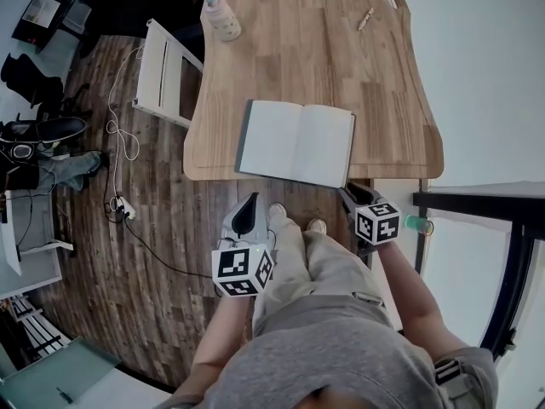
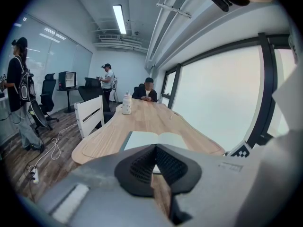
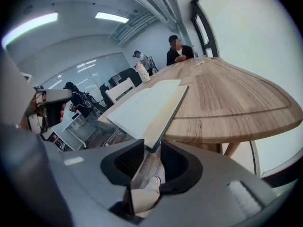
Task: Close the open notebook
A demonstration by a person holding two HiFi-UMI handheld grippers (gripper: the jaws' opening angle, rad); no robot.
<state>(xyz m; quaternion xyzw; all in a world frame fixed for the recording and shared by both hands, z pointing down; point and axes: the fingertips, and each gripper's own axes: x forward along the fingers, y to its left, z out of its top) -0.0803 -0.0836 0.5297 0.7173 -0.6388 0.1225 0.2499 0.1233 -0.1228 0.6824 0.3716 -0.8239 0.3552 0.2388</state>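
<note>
Office space with plank flooring surrounds a long wooden counter (image 1: 298,49), and the open notebook (image 1: 296,142) lies at its near edge, closer to the near right corner than the left. A patterned bottle (image 1: 223,17) and a pen (image 1: 365,18) sit well apart from it toward the far end, so nothing crowds the work.

The notebook rests slightly askew to the near edge, and its near right corner juts just past the edge. That overhang looks like the reason for how you hold your right gripper (image 1: 351,196). It comes in from below the edge, angled up at that corner, with its jaws spread. In the right gripper view the corner sits in the gap between them with neither pad pressing on it. From there one jaw could slip under the cover while the other goes over the page, which seems the handiest way to lift that half.

Your left gripper (image 1: 250,201) hangs back short of the near edge, its jaws closed together on nothing, probably parked out of the way until needed.

The notebook lies fully flat. Its pages (image 1: 272,139) are pale and blank, split by a shallow crease at the spine. A dark cover (image 1: 243,135) shows only as a thin border, and the book looks light and thin.
</note>
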